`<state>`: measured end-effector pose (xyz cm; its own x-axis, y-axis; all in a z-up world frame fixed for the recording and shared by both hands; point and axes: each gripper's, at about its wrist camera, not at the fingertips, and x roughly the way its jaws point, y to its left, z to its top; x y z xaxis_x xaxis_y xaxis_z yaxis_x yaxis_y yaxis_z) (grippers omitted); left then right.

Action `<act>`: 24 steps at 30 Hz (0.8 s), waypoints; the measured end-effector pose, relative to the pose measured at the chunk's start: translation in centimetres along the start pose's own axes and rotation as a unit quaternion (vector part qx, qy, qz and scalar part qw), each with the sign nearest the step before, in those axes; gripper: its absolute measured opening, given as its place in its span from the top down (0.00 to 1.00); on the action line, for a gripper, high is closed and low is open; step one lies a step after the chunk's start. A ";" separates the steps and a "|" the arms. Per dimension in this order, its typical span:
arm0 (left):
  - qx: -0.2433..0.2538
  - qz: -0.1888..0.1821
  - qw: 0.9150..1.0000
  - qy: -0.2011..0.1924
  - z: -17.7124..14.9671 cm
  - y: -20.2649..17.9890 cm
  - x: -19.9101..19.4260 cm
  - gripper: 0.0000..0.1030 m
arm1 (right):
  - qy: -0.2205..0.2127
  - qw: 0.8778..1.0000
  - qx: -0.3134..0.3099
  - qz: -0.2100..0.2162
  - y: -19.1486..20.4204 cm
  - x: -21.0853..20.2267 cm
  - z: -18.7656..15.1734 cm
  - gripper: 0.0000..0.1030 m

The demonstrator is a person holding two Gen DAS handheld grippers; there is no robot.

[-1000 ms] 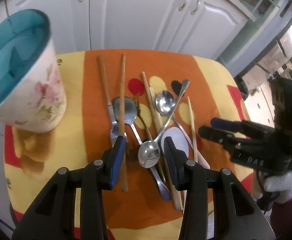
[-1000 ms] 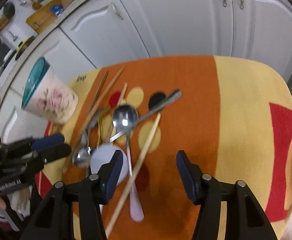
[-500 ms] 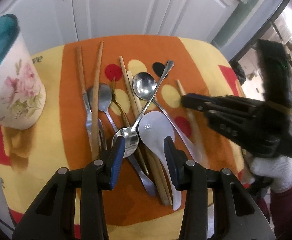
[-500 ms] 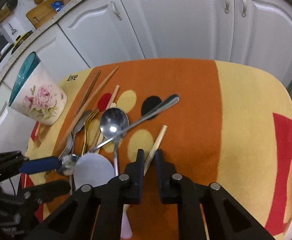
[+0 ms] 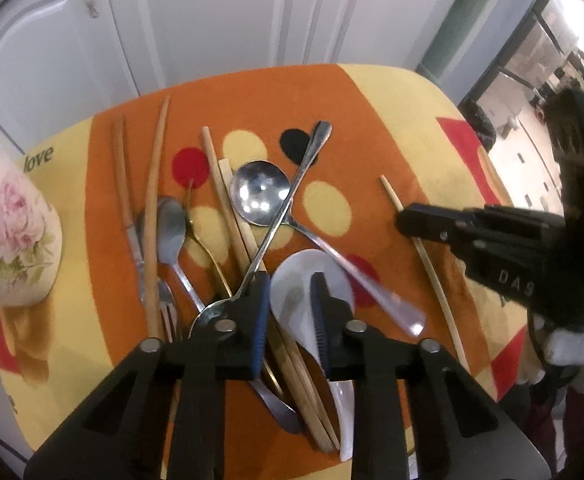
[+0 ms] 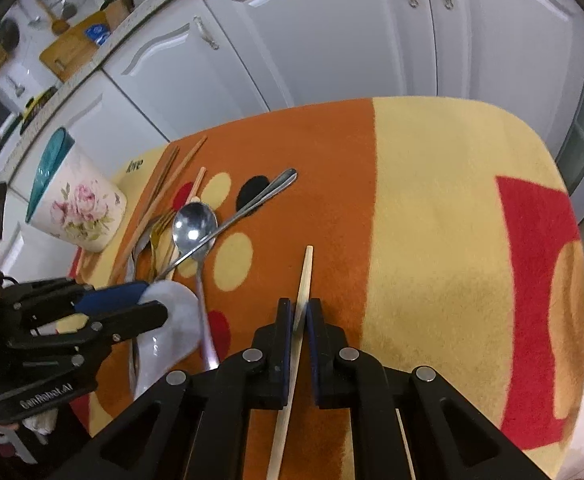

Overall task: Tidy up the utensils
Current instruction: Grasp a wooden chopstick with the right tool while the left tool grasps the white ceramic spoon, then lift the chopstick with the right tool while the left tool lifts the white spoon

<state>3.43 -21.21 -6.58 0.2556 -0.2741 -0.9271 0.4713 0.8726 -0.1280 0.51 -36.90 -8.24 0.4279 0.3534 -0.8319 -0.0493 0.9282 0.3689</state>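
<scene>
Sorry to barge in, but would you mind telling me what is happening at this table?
A person with a gripper in each hand is sorting a pile of utensils on an orange and yellow cloth. The right gripper is shut on a pale chopstick lying apart from the pile. The left gripper has just been closing, its jaws astride the bowl of a white ceramic spoon; whether they grip it yet I cannot tell. The floral cup waits beside the pile.

White panelled cabinet doors [image 6: 332, 40] with metal handles fill the background. Above them to the left, a wooden cutting board [image 6: 72, 50] lies on the counter, dark kitchen items just beside it, too blurred to identify.
</scene>
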 end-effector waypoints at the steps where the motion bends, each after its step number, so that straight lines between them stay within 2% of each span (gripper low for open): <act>1: -0.002 -0.002 1.000 0.003 0.0 0.1 0.2 0.87 | 0.000 1.000 0.003 0.003 0.0 0.1 0.1 0.94; 3: -0.004 -0.009 1.000 0.006 0.0 0.1 0.3 0.87 | 0.004 1.000 -0.002 0.000 0.3 0.3 0.6 0.93; 5: -0.001 -0.015 1.000 0.010 0.0 0.0 0.3 0.87 | 0.010 1.000 -0.014 -0.005 0.7 0.5 1.0 0.89; 7: 0.006 -0.014 1.000 0.011 0.0 -0.4 0.6 0.88 | 0.015 0.999 -0.029 -0.004 1.2 0.8 1.4 0.80; 9: 0.010 -0.013 1.000 0.010 0.0 -0.9 0.9 0.88 | 0.019 0.998 -0.054 -0.019 2.0 1.1 1.6 0.80; 10: 0.009 -0.013 1.000 0.007 0.0 -0.9 0.8 0.89 | 0.019 0.997 -0.069 -0.029 2.4 1.1 1.6 0.81; 12: 0.008 -0.022 1.000 0.000 -0.1 -1.0 0.3 0.93 | 0.014 0.995 -0.086 -0.049 2.7 1.2 1.3 0.94; 16: 0.000 -0.040 0.999 -0.021 -0.5 -0.5 -1.9 0.99 | -0.006 0.997 -0.069 -0.035 2.1 -0.1 0.9 0.95; 24: -0.014 -0.052 0.997 -0.058 -1.1 0.5 -5.1 0.99 | -0.068 0.996 -0.063 0.005 3.0 -5.8 0.5 0.95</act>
<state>1.40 -18.91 -2.32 0.3033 -0.4077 -0.8613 0.4771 0.8473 -0.2331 -1.69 -36.20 -2.15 0.5447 0.3520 -0.7611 -0.1631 0.9348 0.3156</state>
